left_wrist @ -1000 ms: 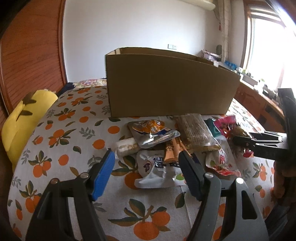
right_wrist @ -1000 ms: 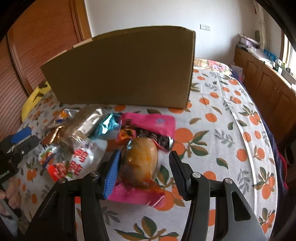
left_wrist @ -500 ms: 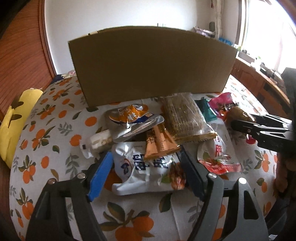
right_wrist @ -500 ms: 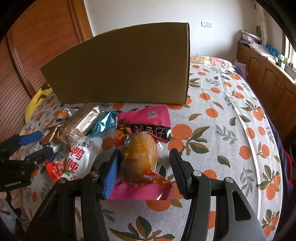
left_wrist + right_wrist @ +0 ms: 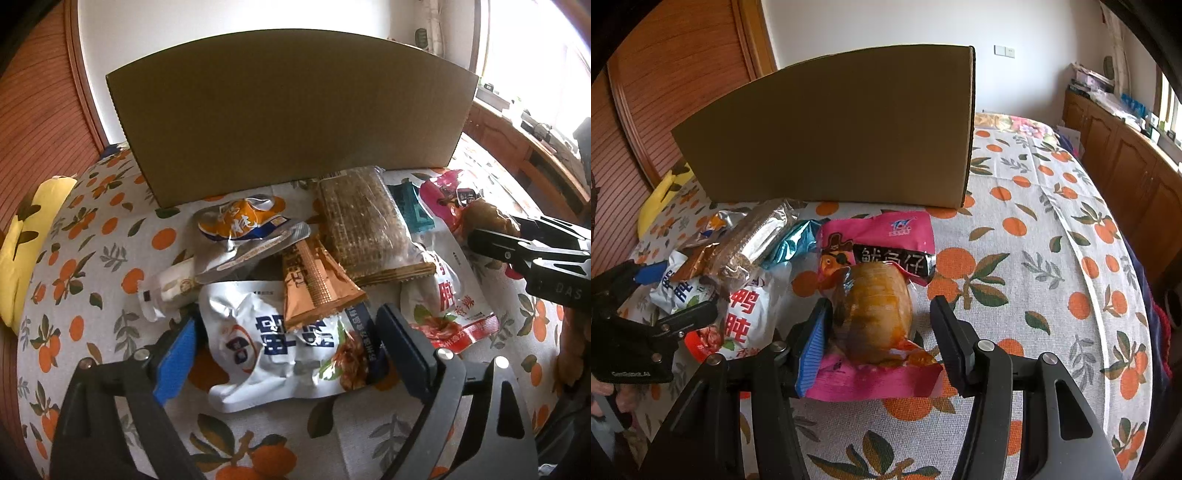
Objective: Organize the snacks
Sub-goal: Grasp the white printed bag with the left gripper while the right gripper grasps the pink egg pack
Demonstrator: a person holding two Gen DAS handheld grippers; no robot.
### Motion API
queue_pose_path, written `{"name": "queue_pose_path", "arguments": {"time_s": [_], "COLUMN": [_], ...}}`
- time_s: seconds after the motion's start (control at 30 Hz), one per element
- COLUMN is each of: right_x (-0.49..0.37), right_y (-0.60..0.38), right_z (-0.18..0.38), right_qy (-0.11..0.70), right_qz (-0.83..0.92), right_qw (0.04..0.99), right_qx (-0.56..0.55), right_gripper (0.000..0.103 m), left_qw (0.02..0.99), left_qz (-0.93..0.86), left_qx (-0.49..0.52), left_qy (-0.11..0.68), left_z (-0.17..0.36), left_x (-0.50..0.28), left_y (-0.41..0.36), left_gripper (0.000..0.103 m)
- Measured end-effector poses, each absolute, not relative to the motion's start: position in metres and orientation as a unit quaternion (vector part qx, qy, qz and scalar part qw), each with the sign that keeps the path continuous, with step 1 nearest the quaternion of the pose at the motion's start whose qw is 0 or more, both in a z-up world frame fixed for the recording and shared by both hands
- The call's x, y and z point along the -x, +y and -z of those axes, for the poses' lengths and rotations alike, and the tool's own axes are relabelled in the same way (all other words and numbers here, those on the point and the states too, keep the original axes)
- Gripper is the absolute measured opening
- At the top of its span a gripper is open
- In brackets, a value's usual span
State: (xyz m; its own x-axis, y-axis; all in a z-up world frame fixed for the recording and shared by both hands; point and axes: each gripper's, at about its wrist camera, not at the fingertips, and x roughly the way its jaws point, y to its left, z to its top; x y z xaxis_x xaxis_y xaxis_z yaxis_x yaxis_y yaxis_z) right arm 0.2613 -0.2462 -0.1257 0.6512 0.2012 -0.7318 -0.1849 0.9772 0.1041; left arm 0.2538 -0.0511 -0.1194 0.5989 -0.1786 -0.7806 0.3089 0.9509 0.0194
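A: Left side first. What do you have?

B: My left gripper (image 5: 288, 347) is spread wide, fingers either side of the white pouch with blue print (image 5: 284, 350), which lies flat on the orange-print cloth (image 5: 92, 266). I can't tell if the pads touch it. Just past its far edge, an orange-brown wrapper (image 5: 317, 284) overlaps it. Ahead-left of my fingers there's a pale stick pack (image 5: 166, 284), then a silver-orange packet (image 5: 243, 229). Straight ahead, the clear pack of brown wafers (image 5: 362, 225). Behind it all the cardboard box (image 5: 288, 110) stands upright.

A: And to the right of the tongs?

B: White-red pouch (image 5: 450, 295) just beside my right finger, teal wrapper (image 5: 410, 210) further out.

A: Right hand?

B: Right gripper (image 5: 879, 328) is spread too, straddling a clear bag with a brown-orange lump (image 5: 875, 310). The blue pad (image 5: 812, 350) is at the bag's left side; the other finger stands apart from it. The bag lies on a pink packet (image 5: 882, 236) that runs from under my fingers toward the box (image 5: 831, 129). Left of my tongs I see the other gripper (image 5: 676, 291) over the pile.
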Motion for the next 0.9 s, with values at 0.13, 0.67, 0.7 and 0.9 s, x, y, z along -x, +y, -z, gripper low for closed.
{"name": "queue_pose_path", "arguments": {"time_s": [0.13, 0.67, 0.7, 0.9], "right_x": [-0.261, -0.262, -0.262, -0.262], "right_y": [-0.247, -0.241, -0.241, -0.241], "right_z": [0.126, 0.128, 0.128, 0.129], "right_qy": [0.404, 0.404, 0.404, 0.404], "right_qz": [-0.105, -0.103, -0.102, -0.101], "right_qw": [0.909, 0.909, 0.909, 0.909], "right_qx": [-0.006, 0.000, 0.000, 0.003], "right_gripper": [0.057, 0.057, 0.057, 0.057], "left_qw": [0.890, 0.894, 0.893, 0.894], "left_qz": [0.135, 0.145, 0.148, 0.144], "left_qx": [-0.076, -0.115, -0.118, -0.128], "left_qy": [0.429, 0.408, 0.409, 0.404], "left_z": [0.119, 0.116, 0.116, 0.113], "left_x": [-0.257, -0.238, -0.233, -0.215], "left_y": [-0.053, -0.059, -0.058, -0.046], "left_gripper": [0.092, 0.085, 0.085, 0.084]}}
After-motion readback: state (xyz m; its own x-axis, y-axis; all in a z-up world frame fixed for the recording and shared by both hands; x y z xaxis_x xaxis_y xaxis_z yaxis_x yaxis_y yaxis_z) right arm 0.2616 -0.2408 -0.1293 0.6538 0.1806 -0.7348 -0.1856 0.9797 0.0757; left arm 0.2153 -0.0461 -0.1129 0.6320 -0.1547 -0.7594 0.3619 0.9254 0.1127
